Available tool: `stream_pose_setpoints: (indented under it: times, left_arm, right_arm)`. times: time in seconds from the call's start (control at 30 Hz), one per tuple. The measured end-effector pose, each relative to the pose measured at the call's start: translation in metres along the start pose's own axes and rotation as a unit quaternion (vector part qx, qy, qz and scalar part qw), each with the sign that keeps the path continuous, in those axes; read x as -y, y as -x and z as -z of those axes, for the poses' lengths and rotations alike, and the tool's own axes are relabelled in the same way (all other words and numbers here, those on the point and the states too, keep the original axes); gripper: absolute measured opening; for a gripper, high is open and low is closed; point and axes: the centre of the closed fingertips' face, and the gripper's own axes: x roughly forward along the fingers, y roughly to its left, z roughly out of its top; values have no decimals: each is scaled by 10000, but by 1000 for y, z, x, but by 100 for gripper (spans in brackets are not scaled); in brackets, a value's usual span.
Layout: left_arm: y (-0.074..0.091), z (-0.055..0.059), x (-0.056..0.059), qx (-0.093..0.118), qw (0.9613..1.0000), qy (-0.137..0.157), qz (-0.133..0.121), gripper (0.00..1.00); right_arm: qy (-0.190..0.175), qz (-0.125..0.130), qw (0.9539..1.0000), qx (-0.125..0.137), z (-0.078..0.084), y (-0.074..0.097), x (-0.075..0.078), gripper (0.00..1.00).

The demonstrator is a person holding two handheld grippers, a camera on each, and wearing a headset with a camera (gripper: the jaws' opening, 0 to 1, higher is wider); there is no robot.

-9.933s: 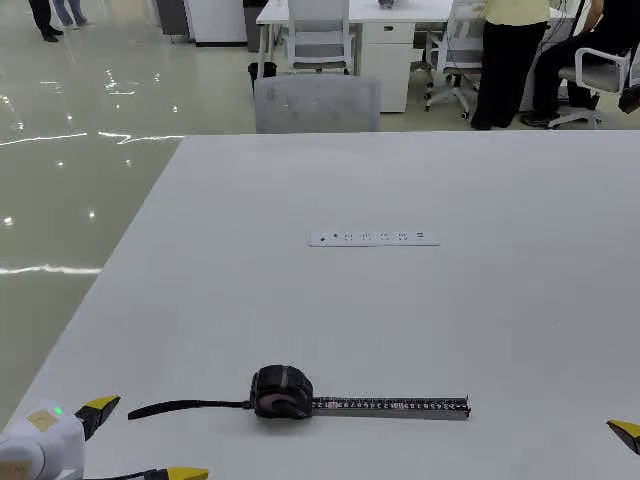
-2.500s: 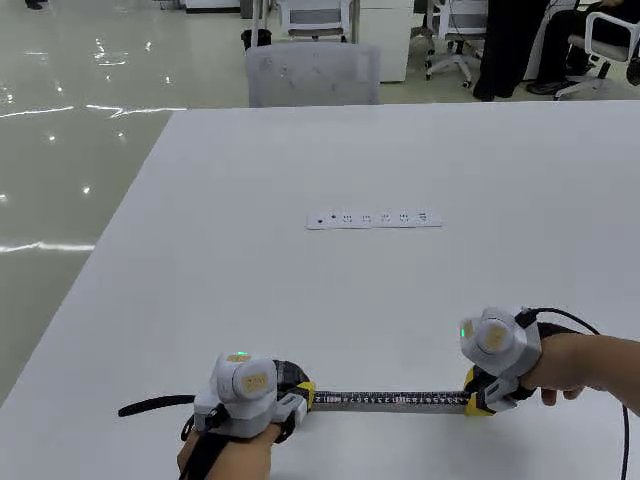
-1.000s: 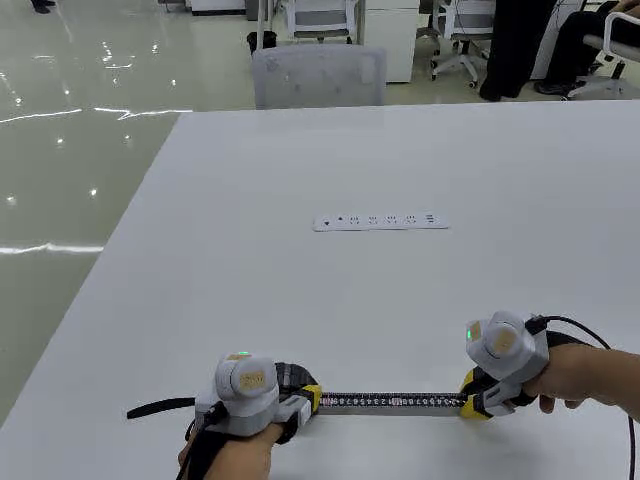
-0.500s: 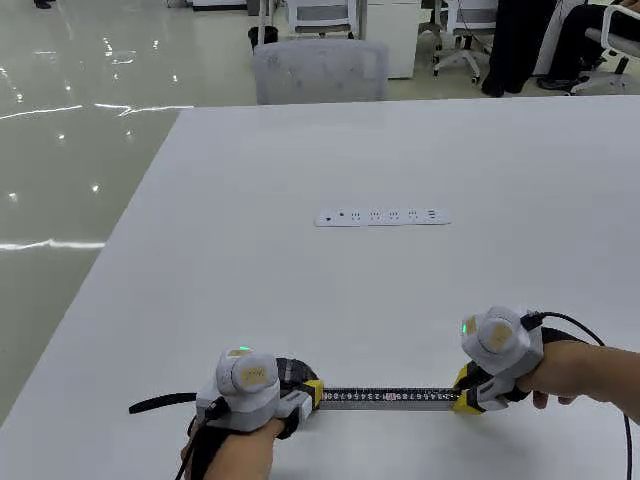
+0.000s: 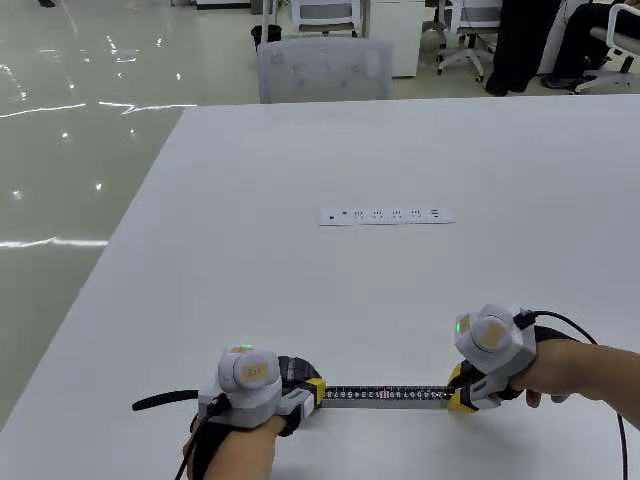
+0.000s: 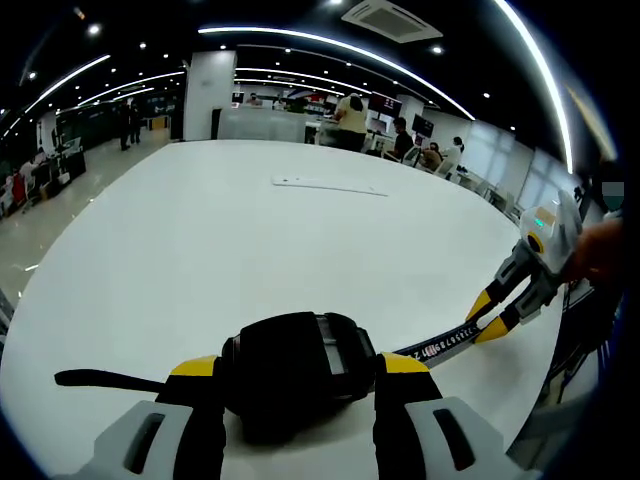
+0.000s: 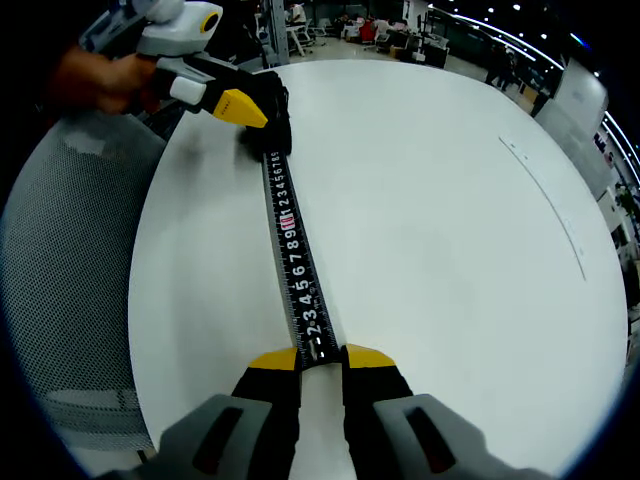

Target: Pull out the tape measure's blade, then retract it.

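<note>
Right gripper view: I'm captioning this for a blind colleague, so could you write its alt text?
The right gripper pinches the free end of a tape measure's blade between its yellow-tipped jaws. The blade runs straight across the white table to the black case, which the left gripper clamps at the far end.

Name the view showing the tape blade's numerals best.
Right gripper view: the dark, white-numbered tape blade runs lengthwise, numerals readable. Head view: a thin strip, marks tiny. Left gripper view: a short slanted piece.
</note>
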Motion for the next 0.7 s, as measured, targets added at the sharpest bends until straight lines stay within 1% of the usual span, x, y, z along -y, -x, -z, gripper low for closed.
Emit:
stream_pose_setpoints:
  times: [0.13,0.7]
  left_arm:
    - [0,0,0,-2,10000,-8,4,56]
    - [0,1,0,-15,10000,15,11,56]
  right_arm:
    - [45,-6,10000,37,-2,-1,-1,13]
    - [-46,-16,9999,127,-15,-8,-4,13]
